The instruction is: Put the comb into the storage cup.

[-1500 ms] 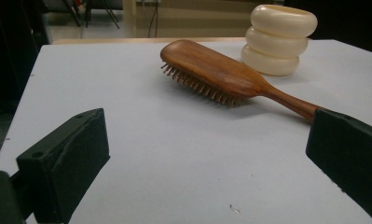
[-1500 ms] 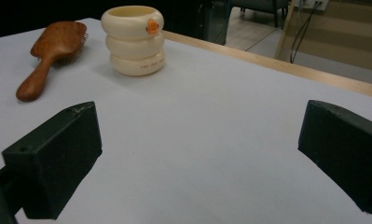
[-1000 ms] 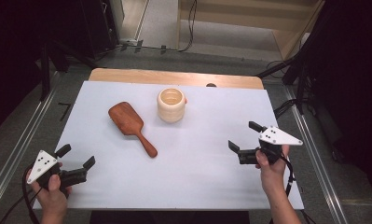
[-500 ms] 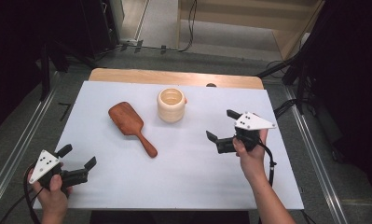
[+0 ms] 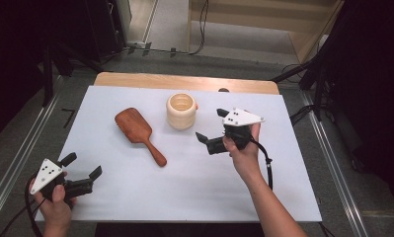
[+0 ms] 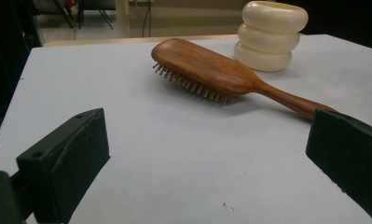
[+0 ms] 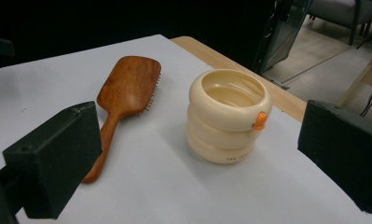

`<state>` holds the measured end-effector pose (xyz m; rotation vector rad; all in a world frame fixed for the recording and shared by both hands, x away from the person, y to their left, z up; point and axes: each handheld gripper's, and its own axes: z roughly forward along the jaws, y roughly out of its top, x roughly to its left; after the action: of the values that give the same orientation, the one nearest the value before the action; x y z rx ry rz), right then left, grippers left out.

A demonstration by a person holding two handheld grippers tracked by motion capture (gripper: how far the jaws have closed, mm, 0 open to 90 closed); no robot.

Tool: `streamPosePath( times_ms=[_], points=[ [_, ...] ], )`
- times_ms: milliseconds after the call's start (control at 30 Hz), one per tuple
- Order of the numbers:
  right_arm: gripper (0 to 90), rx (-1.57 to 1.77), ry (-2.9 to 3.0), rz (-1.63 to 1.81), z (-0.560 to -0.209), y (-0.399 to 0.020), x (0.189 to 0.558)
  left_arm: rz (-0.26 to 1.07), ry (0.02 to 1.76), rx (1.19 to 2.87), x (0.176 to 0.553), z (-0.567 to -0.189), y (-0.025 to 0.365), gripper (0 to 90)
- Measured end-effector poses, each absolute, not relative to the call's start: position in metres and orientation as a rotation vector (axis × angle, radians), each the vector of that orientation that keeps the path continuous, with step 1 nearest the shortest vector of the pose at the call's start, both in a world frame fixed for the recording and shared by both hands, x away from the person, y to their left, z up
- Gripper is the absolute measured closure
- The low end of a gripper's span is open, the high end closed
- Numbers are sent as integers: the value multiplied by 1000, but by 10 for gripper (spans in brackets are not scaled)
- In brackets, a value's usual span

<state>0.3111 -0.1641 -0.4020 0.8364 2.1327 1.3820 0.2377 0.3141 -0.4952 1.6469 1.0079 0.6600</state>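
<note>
1. Nearest, at the near left corner of the table [image 5: 283, 197], the left gripper [image 5: 81, 170] rests low in the person's hand with its jaws spread and nothing between them; in the left gripper view they stand wide apart.
2. Farther in and to the right, the right gripper [image 5: 212, 126] hangs just beside the cream cup [image 5: 181, 111], its jaws also spread and pinching nothing. In the right gripper view the cream cup [image 7: 229, 121] sits framed between them, so it looks like the thing being reached for.
3. The cup stands upright at the far middle of the white surface, a small orange nub [image 7: 258, 121] on its rim. The wooden hairbrush [image 5: 138, 133] lies bristles down just to its left, apart from it, handle pointing toward the near side.
4. Risk, as a judgement: the cup is round, ribbed and probably light, so a jaw arriving off centre could push it over or slide it left into the brush. Squeezing on a bulging rib could let it pop out.
5. Count: one cup, one hairbrush, two grippers, two hands.
</note>
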Motion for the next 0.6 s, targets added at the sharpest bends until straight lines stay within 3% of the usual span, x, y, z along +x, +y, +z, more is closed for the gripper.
streamPosePath(
  times_ms=[600],
  points=[
    [0, 792, 2253, 1318, -401, -106, 337, 657, 1007, 1649, 237, -495, 314, 0]
  ],
)
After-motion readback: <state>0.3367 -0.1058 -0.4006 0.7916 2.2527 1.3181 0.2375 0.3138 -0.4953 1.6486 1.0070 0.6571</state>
